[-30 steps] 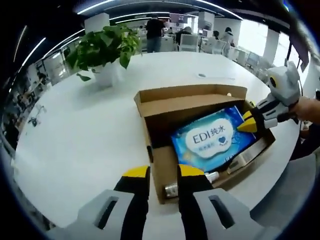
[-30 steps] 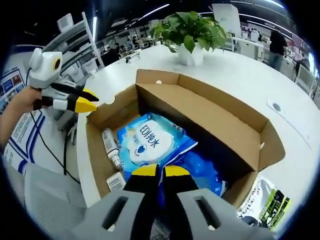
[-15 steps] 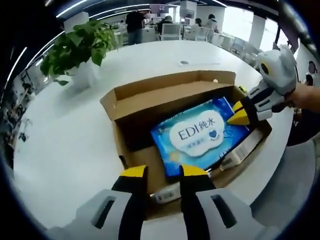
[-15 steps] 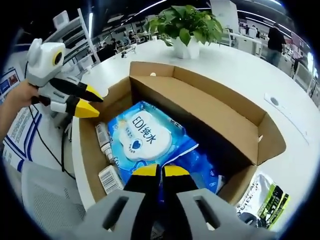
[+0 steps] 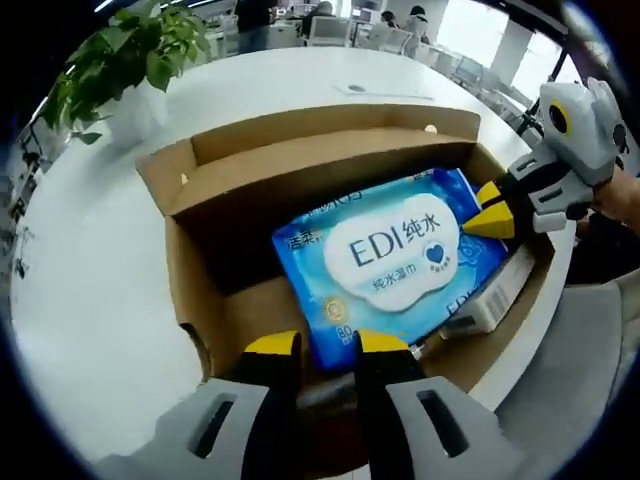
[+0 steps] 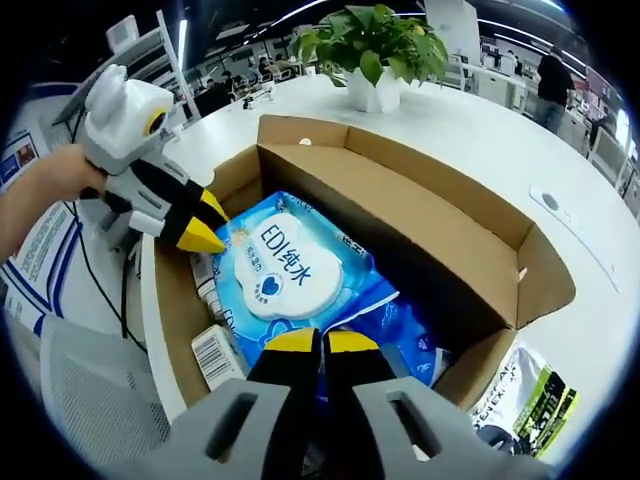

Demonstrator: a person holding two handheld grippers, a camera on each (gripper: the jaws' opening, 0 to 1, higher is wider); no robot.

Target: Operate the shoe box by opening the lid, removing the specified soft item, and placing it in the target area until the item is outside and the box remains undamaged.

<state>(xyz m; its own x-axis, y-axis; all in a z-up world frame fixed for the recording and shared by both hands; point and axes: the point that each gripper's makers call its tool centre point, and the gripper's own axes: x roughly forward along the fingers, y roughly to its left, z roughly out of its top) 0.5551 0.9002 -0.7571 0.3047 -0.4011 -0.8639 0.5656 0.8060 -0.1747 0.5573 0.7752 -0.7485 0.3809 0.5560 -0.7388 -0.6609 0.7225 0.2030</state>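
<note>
Cardboard shoe box (image 6: 420,215) sits open on my white table (image 5: 90,270), the blue wipes pack (image 5: 395,255) (EDI label up) inside. My right gripper (image 6: 320,342) pinches the pack's near edge; my left gripper (image 5: 322,343) hovers slightly parted, gripping nothing.

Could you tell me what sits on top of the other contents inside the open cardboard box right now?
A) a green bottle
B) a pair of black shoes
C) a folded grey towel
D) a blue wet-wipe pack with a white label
D, since the blue wet-wipe pack with its white cloud-shaped label lies uppermost in the open cardboard box, with the right tool at one end of it and the left tool at the other.
</note>
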